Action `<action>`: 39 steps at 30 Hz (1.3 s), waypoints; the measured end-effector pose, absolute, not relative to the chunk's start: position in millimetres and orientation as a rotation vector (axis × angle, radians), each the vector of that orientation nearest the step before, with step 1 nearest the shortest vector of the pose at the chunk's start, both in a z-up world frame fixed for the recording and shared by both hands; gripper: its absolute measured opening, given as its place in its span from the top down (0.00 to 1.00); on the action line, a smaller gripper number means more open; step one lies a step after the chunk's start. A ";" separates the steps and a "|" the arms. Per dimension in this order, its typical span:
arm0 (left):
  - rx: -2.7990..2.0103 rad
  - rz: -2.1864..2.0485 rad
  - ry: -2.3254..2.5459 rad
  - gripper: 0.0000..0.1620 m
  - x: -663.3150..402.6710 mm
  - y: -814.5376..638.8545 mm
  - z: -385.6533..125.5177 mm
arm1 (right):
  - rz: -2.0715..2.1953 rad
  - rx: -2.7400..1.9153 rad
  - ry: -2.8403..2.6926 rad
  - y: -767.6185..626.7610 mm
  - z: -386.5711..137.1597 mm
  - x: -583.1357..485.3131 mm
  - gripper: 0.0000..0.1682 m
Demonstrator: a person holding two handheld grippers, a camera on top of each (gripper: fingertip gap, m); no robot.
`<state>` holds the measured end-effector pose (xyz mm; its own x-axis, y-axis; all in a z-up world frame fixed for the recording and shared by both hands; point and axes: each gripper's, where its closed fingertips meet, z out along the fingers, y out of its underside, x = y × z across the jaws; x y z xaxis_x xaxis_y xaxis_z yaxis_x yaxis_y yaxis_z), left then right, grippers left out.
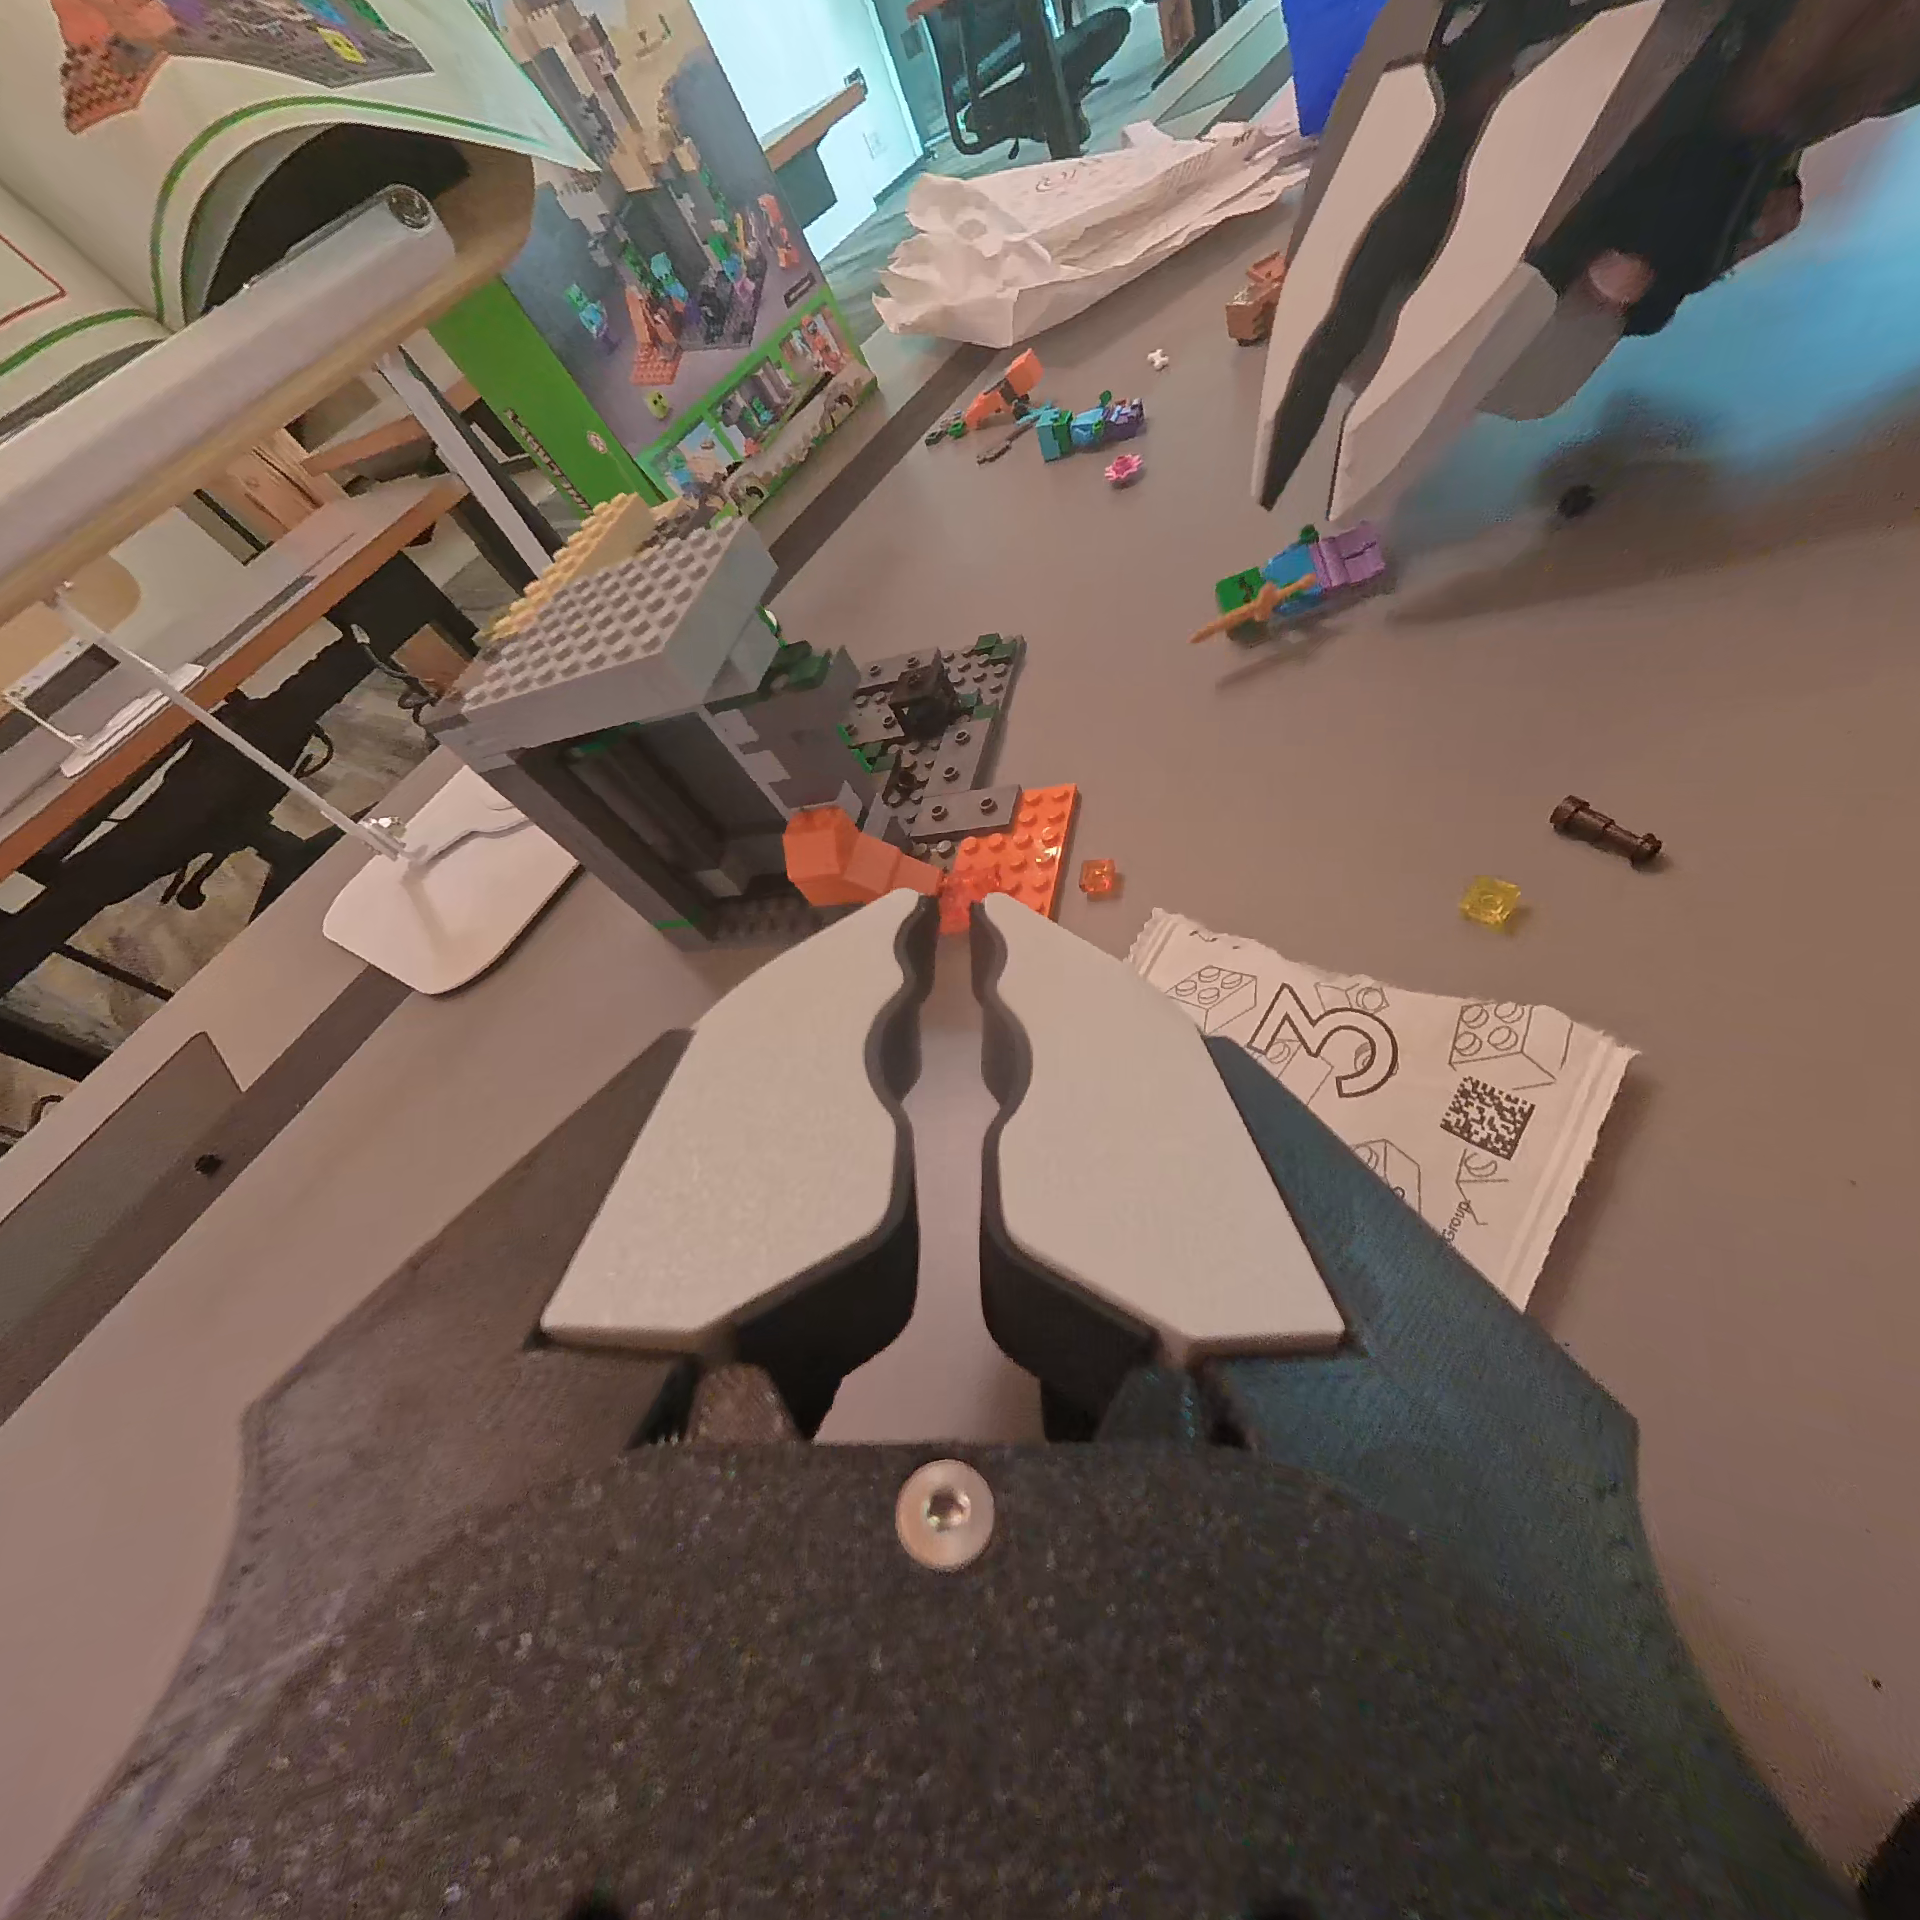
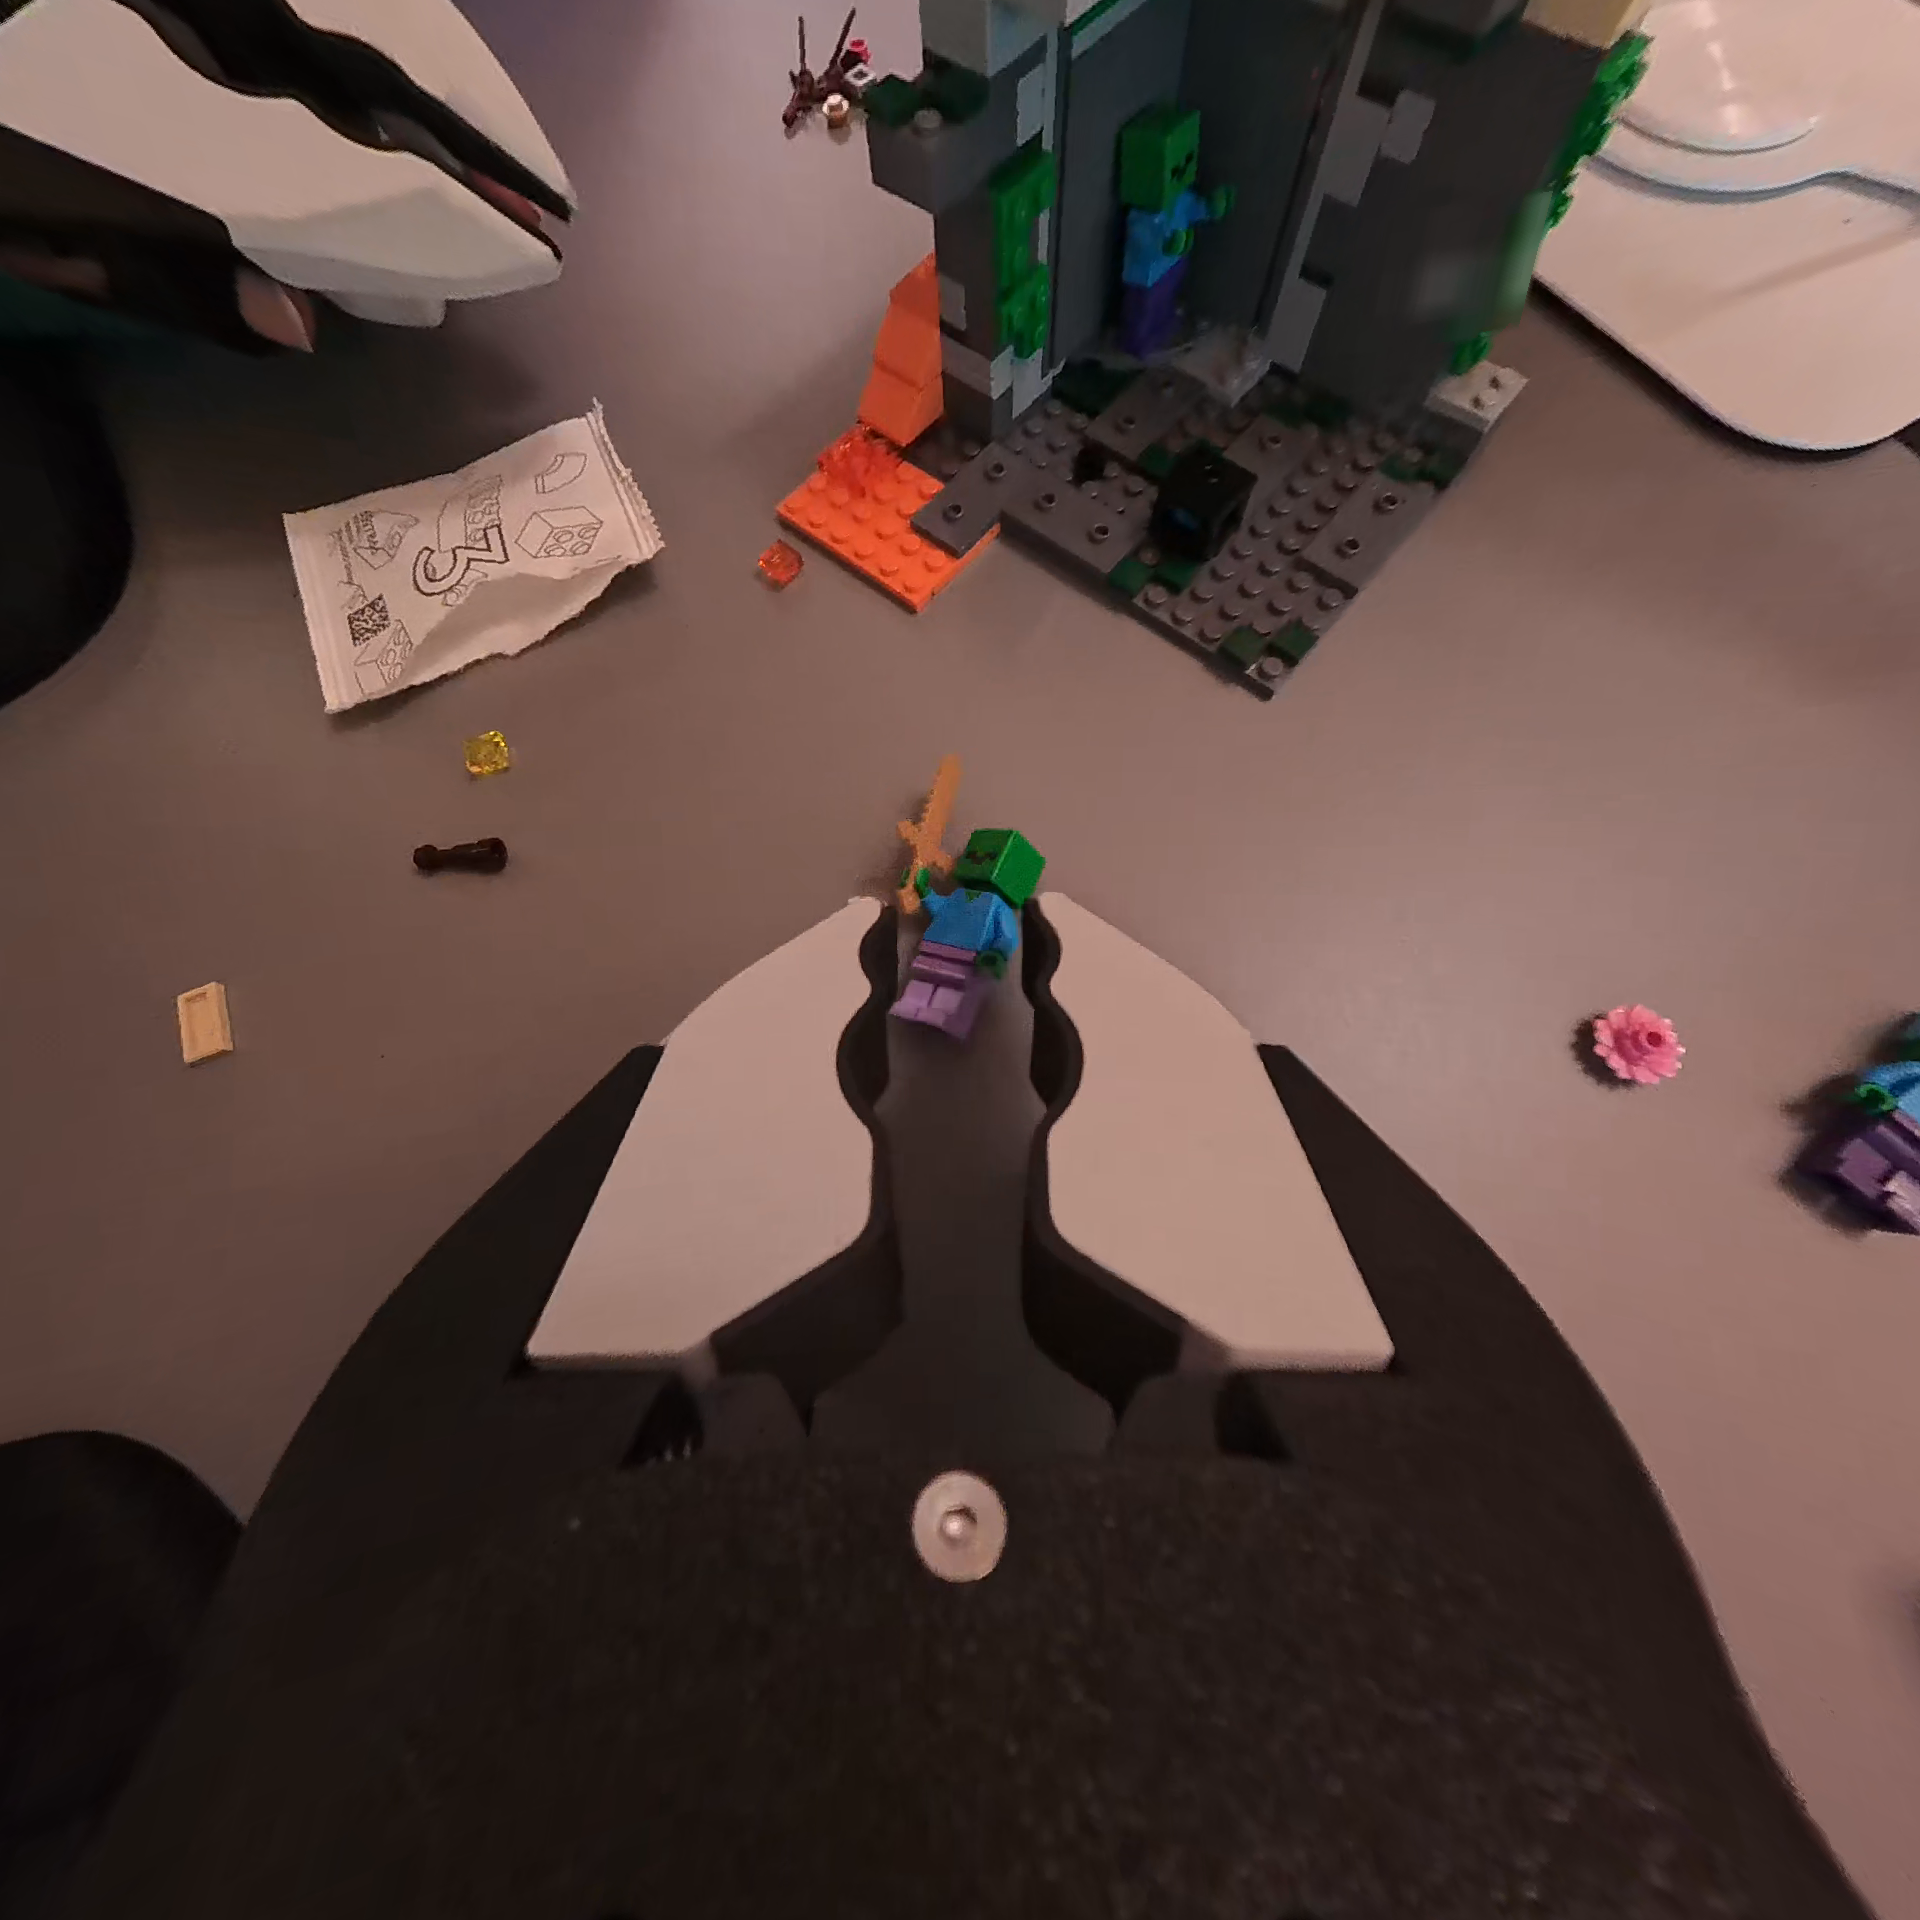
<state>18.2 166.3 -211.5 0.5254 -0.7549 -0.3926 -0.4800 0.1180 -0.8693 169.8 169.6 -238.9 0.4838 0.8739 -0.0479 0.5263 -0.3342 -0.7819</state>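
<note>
1. While the right gripper (image 2: 954, 914) hangs low over the grey table (image 2: 1455, 883), its jaws are spread with a gap, and a green-headed minifigure (image 2: 961, 935) lies between the tips; contact with either finger can't be confirmed.
2. Minifigure: blue torso, purple legs, tan sword (image 2: 928, 831) sticking out ahead-left of the tips.
3. Left gripper (image 1: 951, 909): jaws nearly together, narrow slot left, nothing pinched. Tips sit just short of the orange plate (image 1: 1023, 842) at the front corner of the brick build (image 1: 665, 727).
4. Just ahead-right of the left tips: a small clear orange stud (image 1: 1099, 876). Further right: yellow clear stud (image 1: 1491, 902) and a dark brown bar piece (image 1: 1605, 828).
5. Right of the left fingers, partly under the tool body: a torn white paper bag (image 1: 1382, 1081), flat on the table.
6. Ahead of the right gripper: the same build, grey tower with a second green figure (image 2: 1158, 229) standing in its doorway.
7. Right of the right gripper: pink flower piece (image 2: 1638, 1044). Left of it: tan tile (image 2: 205, 1023).
8. Far ahead of the left gripper: set box (image 1: 675, 260), crumpled white bags (image 1: 1070, 229), loose coloured pieces (image 1: 1049, 416).
</note>
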 end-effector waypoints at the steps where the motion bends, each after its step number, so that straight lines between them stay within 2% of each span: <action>1: -1.528 -0.277 1.105 0.96 18.3 166.3 -211.7 | 0.612 -2.002 -1.135 172.3 -236.1 172.4 0.86; 8: -1.531 -0.266 1.123 0.97 19.3 165.8 -214.0 | 0.597 -1.986 -1.013 185.6 -219.7 202.9 0.85; 17: -1.513 -0.265 1.127 0.98 20.0 164.8 -212.6 | 0.014 -2.047 -0.896 229.9 -232.4 310.4 0.85; 24: -1.484 -0.264 1.115 0.99 20.0 163.9 -208.6 | -0.032 -2.119 -0.739 242.0 -245.8 367.6 0.81; 32: -1.484 -0.253 1.137 1.00 21.4 163.3 -211.5 | 0.105 -2.165 -0.647 261.9 -259.4 373.2 0.77; 34: -1.487 -0.253 1.134 1.00 21.1 163.8 -211.4 | 0.104 -2.175 -0.674 266.4 -260.6 372.6 0.78; 36: -1.489 -0.254 1.131 1.00 20.7 164.2 -211.4 | 0.082 -2.181 -0.706 268.2 -260.9 372.9 0.88; 39: -1.494 -0.252 1.133 1.00 20.7 164.6 -212.3 | 0.091 -2.159 -0.707 268.5 -258.6 370.1 0.89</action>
